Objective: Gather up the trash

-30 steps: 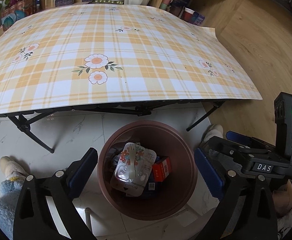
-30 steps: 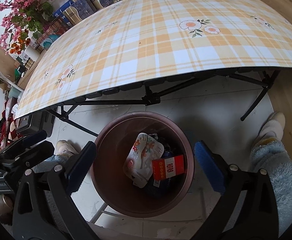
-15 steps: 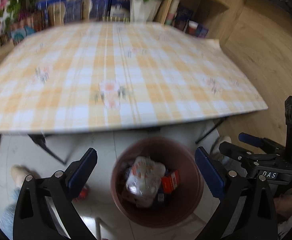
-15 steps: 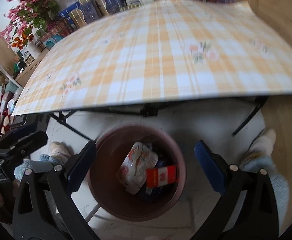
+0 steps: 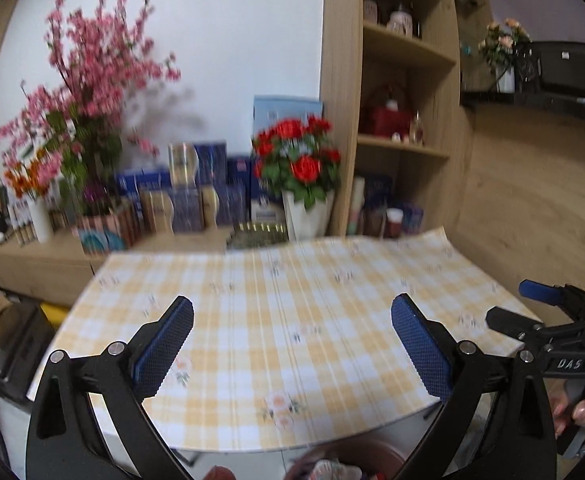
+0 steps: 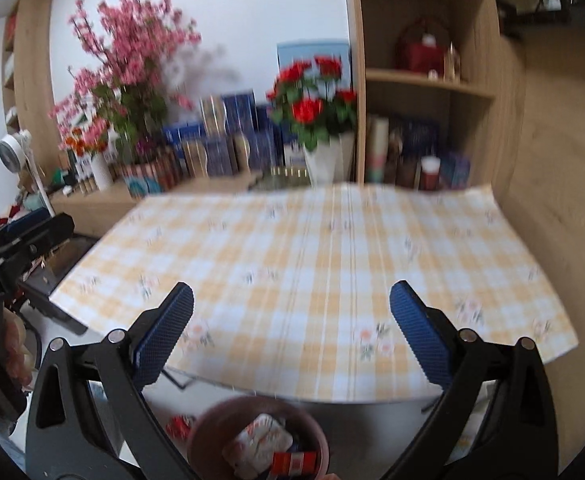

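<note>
Round trash bin [image 6: 258,438] stands upright, mouth facing up, below table [image 6: 312,264].

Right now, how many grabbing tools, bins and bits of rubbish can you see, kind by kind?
Grippers: 2, the left gripper and the right gripper, both with jaws open and empty.
Bins: 1, the brown bin on the floor.
Trash pieces clearly seen in it: 2, a flowery white packet and a red box; anything beneath is too blurred to count.
Total: 5.
</note>
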`<state>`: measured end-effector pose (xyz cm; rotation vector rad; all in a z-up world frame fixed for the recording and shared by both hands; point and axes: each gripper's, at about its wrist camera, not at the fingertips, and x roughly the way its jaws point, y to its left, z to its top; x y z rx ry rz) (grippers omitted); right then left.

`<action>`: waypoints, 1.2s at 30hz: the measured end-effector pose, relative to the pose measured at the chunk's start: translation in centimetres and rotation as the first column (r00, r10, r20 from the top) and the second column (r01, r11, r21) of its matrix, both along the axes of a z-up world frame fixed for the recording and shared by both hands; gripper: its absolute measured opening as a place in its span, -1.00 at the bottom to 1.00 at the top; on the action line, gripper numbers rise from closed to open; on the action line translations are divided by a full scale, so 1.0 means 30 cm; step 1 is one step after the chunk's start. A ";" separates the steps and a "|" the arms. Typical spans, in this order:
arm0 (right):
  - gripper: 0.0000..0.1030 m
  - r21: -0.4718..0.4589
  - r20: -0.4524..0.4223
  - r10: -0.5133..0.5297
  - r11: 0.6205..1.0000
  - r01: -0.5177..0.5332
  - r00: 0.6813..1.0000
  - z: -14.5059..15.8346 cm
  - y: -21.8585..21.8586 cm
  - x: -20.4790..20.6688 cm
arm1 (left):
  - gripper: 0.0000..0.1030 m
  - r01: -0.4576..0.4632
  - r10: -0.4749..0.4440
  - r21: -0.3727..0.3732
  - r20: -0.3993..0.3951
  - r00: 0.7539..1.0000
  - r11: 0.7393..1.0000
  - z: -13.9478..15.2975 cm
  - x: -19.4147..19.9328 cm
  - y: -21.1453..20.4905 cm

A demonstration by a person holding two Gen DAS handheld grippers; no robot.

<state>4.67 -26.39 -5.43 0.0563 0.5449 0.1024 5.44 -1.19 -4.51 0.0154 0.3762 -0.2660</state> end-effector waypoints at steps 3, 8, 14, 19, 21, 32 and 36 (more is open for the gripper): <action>0.89 -0.002 0.037 -0.002 1.000 0.002 0.999 0.061 -0.002 -0.009 | 0.88 -0.057 0.056 0.006 0.028 0.998 0.998 0.055 -0.023 0.000; 0.89 -0.003 0.075 -0.002 1.000 0.003 0.997 0.122 -0.001 -0.035 | 0.88 -0.086 0.081 0.051 0.089 0.993 0.995 0.110 -0.070 -0.013; 0.89 -0.001 0.085 -0.001 1.000 0.001 0.996 0.138 0.012 -0.063 | 0.88 -0.045 0.044 0.015 0.069 0.997 0.999 0.138 -0.076 -0.011; 0.89 -0.001 0.090 0.000 1.000 0.000 0.996 0.142 0.022 -0.073 | 0.88 -0.042 0.041 0.018 0.054 0.998 0.999 0.137 -0.074 -0.019; 0.89 -0.001 0.091 -0.002 1.000 0.002 0.996 0.144 0.022 -0.076 | 0.88 -0.043 0.041 0.031 0.054 0.998 0.999 0.137 -0.076 -0.028; 0.89 0.002 0.086 -0.005 1.000 0.005 0.996 0.143 0.016 -0.080 | 0.88 -0.063 0.056 0.086 0.073 0.996 0.994 0.133 -0.083 -0.052; 0.89 0.003 0.082 -0.008 1.000 0.008 0.997 0.137 0.012 -0.077 | 0.88 -0.063 0.057 0.089 0.068 0.996 0.994 0.133 -0.080 -0.052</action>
